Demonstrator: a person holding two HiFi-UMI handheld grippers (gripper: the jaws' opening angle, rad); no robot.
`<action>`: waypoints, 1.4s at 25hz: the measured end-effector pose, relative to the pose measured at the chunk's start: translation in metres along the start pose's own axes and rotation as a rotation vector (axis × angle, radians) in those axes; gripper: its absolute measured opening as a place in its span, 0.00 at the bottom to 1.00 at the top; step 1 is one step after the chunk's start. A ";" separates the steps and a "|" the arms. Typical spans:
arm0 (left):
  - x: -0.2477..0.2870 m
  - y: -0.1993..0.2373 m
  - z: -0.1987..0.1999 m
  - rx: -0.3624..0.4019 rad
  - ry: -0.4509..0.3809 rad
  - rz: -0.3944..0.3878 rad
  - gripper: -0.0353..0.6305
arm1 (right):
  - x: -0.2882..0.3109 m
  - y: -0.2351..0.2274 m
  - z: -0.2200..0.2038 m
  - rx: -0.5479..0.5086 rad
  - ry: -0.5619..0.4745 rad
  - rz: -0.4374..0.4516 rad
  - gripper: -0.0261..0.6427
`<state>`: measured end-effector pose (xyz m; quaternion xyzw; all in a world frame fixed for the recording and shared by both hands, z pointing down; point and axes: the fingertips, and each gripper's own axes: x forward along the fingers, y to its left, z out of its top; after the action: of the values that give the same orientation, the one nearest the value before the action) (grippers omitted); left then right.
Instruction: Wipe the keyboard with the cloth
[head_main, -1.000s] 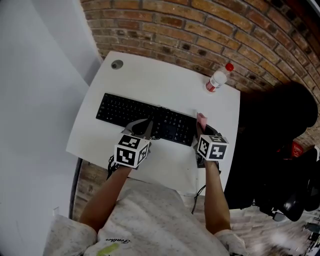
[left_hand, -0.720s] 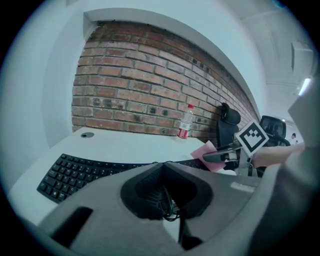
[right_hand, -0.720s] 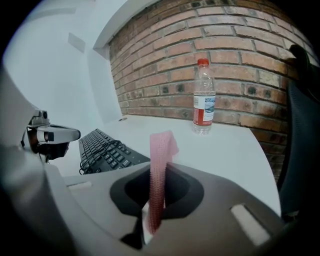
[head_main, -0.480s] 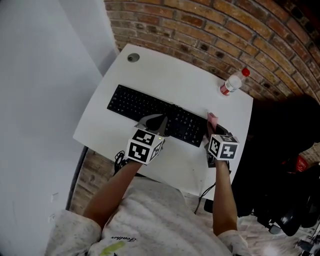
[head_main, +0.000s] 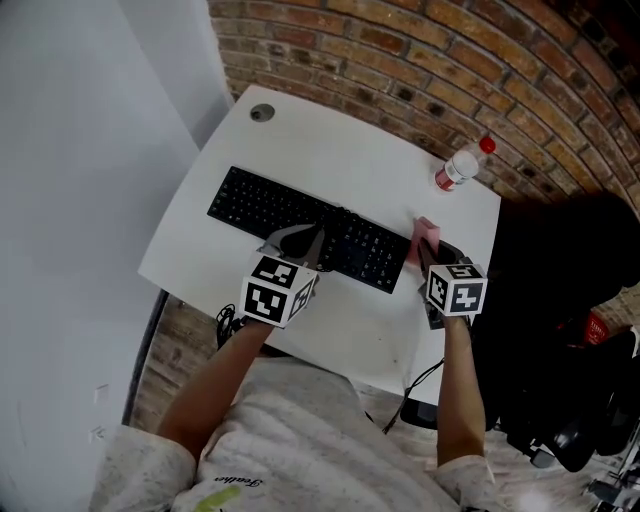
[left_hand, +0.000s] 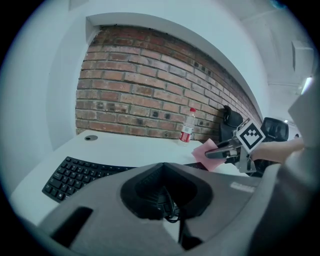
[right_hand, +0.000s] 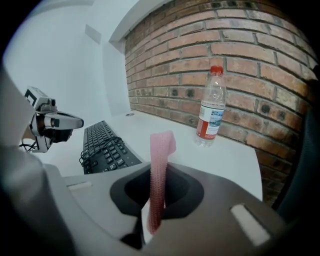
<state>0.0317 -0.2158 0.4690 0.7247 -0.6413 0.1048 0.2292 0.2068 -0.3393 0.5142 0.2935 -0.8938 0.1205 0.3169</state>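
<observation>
Our right claw (head_main: 430, 252) pinches the pink cloth (head_main: 427, 233) upright at the black keyboard's (head_main: 290, 222) three o'clock end on the white bench (head_main: 330, 150), while our left claw (head_main: 300, 240), closed and empty, hovers over its six o'clock edge.

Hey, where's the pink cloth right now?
The pink cloth is clamped in the right gripper, on the head view's right, just off the right end of the keyboard, with the water bottle farther back.
</observation>
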 end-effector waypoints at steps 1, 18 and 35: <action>-0.001 0.001 0.000 -0.001 -0.001 0.003 0.03 | 0.000 -0.002 0.002 -0.022 0.001 -0.003 0.07; -0.019 0.045 -0.012 -0.045 0.017 0.050 0.03 | 0.035 0.038 0.015 -0.368 0.164 0.147 0.07; -0.041 0.115 -0.016 -0.103 0.008 0.094 0.03 | 0.080 0.100 0.052 -0.306 0.185 0.244 0.07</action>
<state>-0.0853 -0.1802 0.4872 0.6805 -0.6784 0.0855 0.2634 0.0704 -0.3161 0.5224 0.1192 -0.8977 0.0472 0.4215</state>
